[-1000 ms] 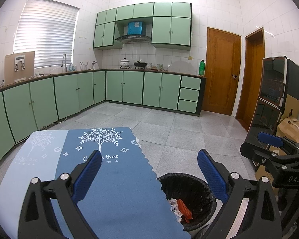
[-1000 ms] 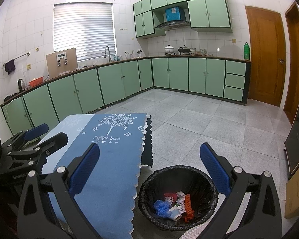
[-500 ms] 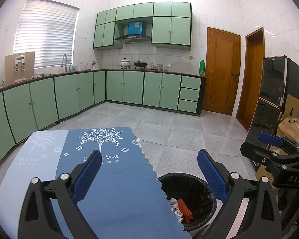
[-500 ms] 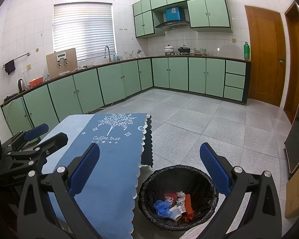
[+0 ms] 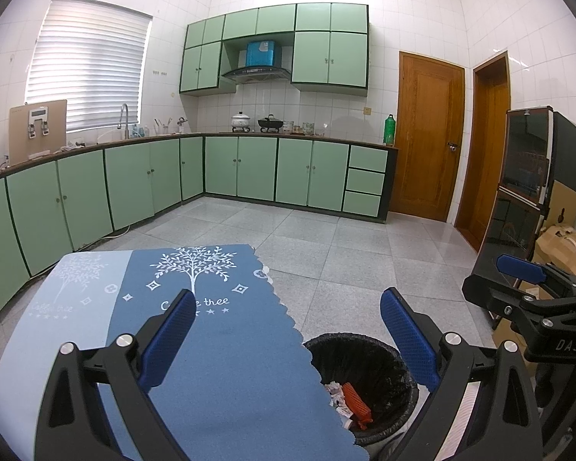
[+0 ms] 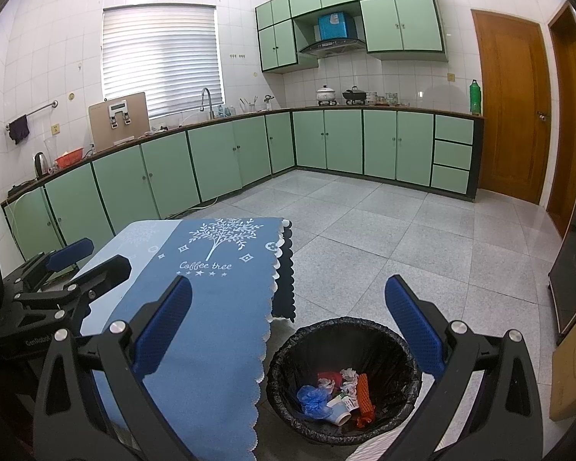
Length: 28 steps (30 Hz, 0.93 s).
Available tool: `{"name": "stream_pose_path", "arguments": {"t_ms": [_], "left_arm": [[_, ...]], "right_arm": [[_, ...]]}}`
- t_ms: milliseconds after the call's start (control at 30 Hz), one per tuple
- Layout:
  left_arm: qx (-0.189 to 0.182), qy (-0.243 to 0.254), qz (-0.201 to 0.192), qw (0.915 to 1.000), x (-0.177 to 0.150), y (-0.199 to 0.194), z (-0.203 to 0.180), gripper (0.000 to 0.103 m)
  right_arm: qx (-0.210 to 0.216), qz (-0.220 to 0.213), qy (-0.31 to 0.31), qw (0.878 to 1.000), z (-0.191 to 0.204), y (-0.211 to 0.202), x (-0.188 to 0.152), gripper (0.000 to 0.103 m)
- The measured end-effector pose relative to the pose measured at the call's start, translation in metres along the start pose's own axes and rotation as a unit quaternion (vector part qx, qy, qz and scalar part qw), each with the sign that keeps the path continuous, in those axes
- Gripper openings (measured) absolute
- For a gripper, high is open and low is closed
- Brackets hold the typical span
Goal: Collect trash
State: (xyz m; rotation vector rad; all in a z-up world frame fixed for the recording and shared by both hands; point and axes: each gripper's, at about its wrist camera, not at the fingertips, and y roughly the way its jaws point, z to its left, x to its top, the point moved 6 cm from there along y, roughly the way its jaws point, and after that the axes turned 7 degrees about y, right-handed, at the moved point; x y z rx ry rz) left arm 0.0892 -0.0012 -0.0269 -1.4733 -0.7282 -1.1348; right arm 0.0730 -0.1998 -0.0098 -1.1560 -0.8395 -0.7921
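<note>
One bin is seen on the floor, with one orange mesh sleeve, one blue wad, one paper cup and two white paper wads counted inside. Two wooden doors and two pots are counted.

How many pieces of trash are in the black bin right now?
About 6 show in the black-lined round bin: blue crumpled plastic, paper cup, orange mesh sleeve, white paper wad, red scrap, orange-red scrap. More may lie underneath.
</note>
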Motion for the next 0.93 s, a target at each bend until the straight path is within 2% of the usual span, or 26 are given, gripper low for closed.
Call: {"name": "stream_pose_path", "arguments": {"t_ms": [933], "left_arm": [[0.000, -0.002, 0.004, 1.0000, -0.002, 0.003, -0.001, 0.095]], "right_arm": [[-0.001, 0.005, 0.004, 1.000, 0.002, 0.003, -0.011, 0.098]]}}
